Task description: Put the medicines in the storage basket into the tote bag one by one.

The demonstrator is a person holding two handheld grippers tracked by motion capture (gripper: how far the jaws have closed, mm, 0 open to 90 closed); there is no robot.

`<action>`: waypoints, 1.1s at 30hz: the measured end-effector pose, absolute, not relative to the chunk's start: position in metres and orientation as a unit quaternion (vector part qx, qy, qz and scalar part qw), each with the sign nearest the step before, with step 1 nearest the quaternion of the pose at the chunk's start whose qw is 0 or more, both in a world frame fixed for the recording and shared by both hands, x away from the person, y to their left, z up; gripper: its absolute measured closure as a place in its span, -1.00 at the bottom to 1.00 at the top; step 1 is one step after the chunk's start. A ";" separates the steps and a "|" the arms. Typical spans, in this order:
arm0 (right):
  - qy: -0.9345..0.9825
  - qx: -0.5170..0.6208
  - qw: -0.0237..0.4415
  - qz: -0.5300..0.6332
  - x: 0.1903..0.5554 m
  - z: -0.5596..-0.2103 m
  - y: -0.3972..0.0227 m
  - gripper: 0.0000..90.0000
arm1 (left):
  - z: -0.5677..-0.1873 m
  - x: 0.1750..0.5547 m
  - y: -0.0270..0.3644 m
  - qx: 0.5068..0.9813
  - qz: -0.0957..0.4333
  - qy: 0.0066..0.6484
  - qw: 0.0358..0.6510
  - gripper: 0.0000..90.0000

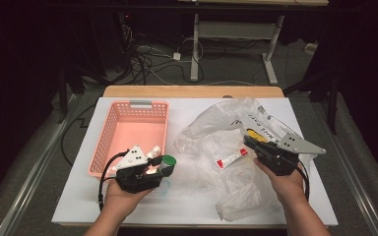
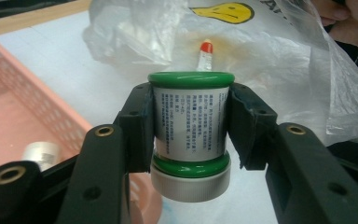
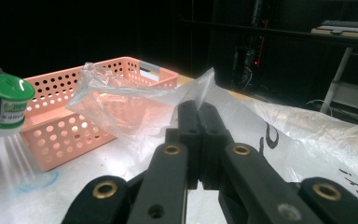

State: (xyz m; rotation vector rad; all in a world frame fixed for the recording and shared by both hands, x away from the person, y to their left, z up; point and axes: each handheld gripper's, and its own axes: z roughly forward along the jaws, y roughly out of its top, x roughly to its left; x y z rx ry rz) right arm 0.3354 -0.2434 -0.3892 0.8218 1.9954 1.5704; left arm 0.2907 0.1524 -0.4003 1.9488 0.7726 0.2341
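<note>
Your white counter point(image 1: 197, 196) carries a pink basket point(image 1: 109, 129) on its left half and a crumpled clear plastic bag point(image 1: 236, 196) spread over its right half. The work in hand looks like emptying the bag into the basket, and you are partway through one transfer.

Your right hand-held gripper point(image 3: 199, 122) has its jaws pressed together on a fold of the bag, holding the film up off the counter near the bag's middle. Keep that pinch as it is; it keeps the mouth of the bag open for the next reach.

Your left hand-held gripper point(image 2: 190, 123) is clamped on a small jar point(image 2: 189, 122) with green rims and a white cap, gripping its printed wall from both sides. In the high view the jar point(image 1: 167, 162) sits just beside the basket's near right corner, seemingly clear of the counter, though the angle leaves that uncertain.

The next move calls for carrying the jar left over the basket wall, lowering it onto bare floor, and then parting the jaws. One small pale container point(image 2: 41, 152) already lies in the basket, so set down beside it.

A red-capped tube point(image 2: 205, 56) lies in the bag, likely your next pick.
</note>
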 end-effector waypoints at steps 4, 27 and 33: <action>0.726 0.300 0.234 0.572 0.335 -0.389 -0.244 1.00 | -0.404 0.291 0.144 0.807 0.090 0.313 0.492 0.19; 0.729 0.297 0.235 0.570 0.336 -0.389 -0.242 1.00 | -0.404 0.305 0.081 0.825 0.081 0.271 0.489 0.19; 0.729 0.294 0.237 0.572 0.335 -0.388 -0.241 1.00 | -0.406 0.312 0.050 0.831 0.078 0.255 0.489 0.19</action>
